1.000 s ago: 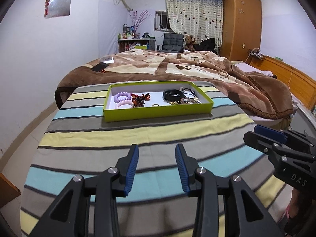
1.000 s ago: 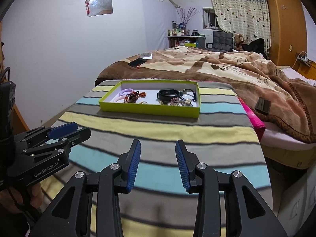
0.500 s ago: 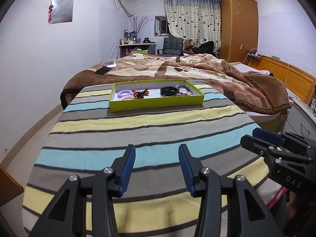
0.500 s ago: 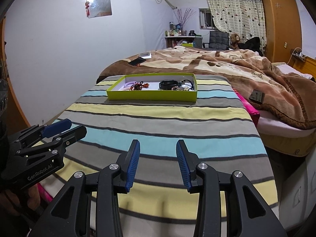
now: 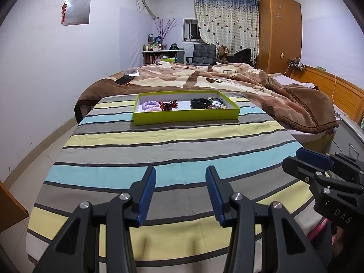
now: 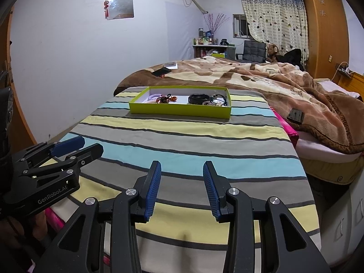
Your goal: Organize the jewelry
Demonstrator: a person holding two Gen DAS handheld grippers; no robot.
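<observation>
Both grippers hung over the near end of the striped bench (image 5: 173, 141), well short of the green tray (image 5: 186, 116), likely a resting stance with nothing left to carry. The left gripper (image 5: 180, 193) had its jaws wide apart and empty; the right gripper (image 6: 182, 187) likewise gaped, touching nothing. Inside the tray, at the bench's far end, lay purple coil bands (image 5: 150, 105), a black bracelet (image 5: 200, 102) and tangled trinkets. Beyond the tray spread a brown blanket (image 5: 227, 77).

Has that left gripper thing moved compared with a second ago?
Yes. The left gripper has pulled back from the green tray: the tray looks smaller and farther off, and more striped cloth shows ahead of it.
</observation>
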